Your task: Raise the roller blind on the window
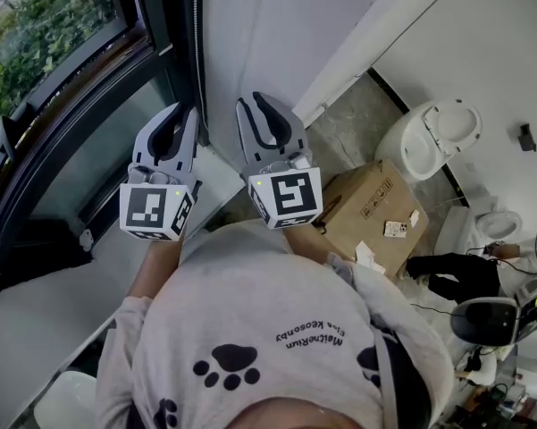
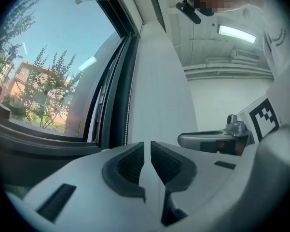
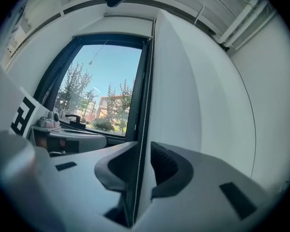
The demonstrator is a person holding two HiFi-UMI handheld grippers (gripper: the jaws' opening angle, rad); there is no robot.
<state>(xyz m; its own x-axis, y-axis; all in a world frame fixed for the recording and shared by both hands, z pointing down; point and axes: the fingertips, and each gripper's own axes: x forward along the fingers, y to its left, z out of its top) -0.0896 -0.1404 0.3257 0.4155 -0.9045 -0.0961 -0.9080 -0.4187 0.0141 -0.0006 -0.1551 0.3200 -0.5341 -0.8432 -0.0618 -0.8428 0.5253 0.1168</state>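
Right gripper (image 3: 144, 164) jaws apart, bead chain (image 3: 143, 124) running between; left gripper (image 2: 147, 161) narrow, empty, chain ahead.

The left gripper (image 1: 180, 114) and right gripper (image 1: 266, 107) are matt grey plastic, and the darker ribbed pads (image 2: 130, 166) look rubbery. The chain (image 3: 143, 124) is tiny pale beads, can't tell if metal or plastic. Wall (image 3: 198, 91) is smooth matt white, frame (image 1: 89, 105) dark and satiny. Box (image 1: 366, 208) is plain cardboard, floor (image 1: 348, 132) rough concrete, toilet (image 1: 438, 137) glossy white, shirt (image 1: 268, 329) soft grey cloth.
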